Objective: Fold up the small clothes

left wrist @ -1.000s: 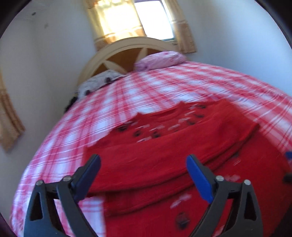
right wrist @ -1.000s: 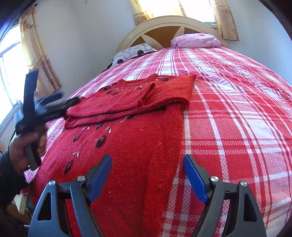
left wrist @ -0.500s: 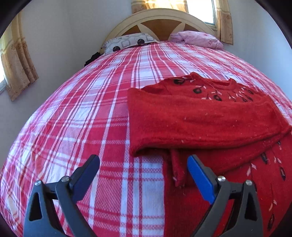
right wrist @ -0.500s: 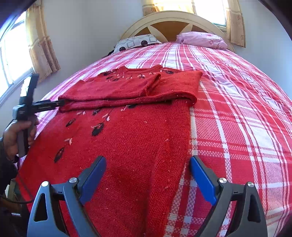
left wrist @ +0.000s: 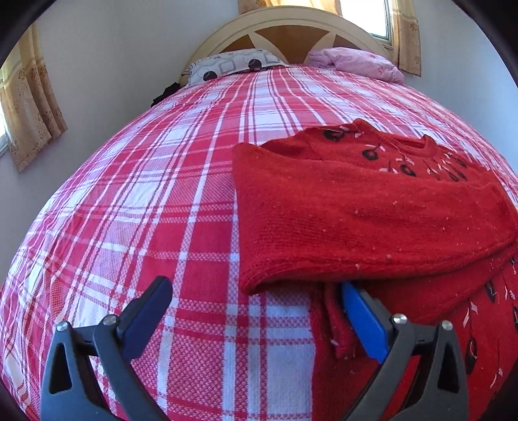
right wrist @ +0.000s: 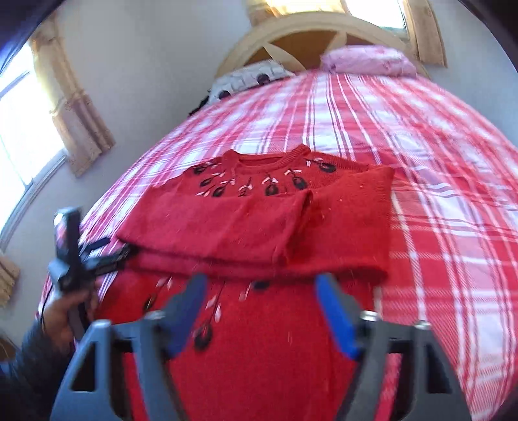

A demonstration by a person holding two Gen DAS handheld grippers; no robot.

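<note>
A red knit sweater (left wrist: 372, 213) with black and white embroidery lies flat on the checked bed, both sleeves folded across its chest. In the right wrist view the sweater (right wrist: 259, 223) fills the middle. My left gripper (left wrist: 255, 291) is open at the sweater's left edge, its right finger tucked under the folded sleeve. It also shows in the right wrist view (right wrist: 110, 252), held by a hand at the sweater's left side. My right gripper (right wrist: 262, 285) is open above the sweater's lower body, empty.
The red and white checked bedspread (left wrist: 162, 194) covers the bed. A patterned pillow (left wrist: 233, 64) and a pink pillow (left wrist: 356, 61) lie by the cream headboard (left wrist: 291, 29). Curtained windows are on the left wall (right wrist: 74, 107).
My left gripper has moved in low to the sweater's left edge, one finger now under the folded sleeve. My right gripper has lifted and moved left, over the sweater's body.
</note>
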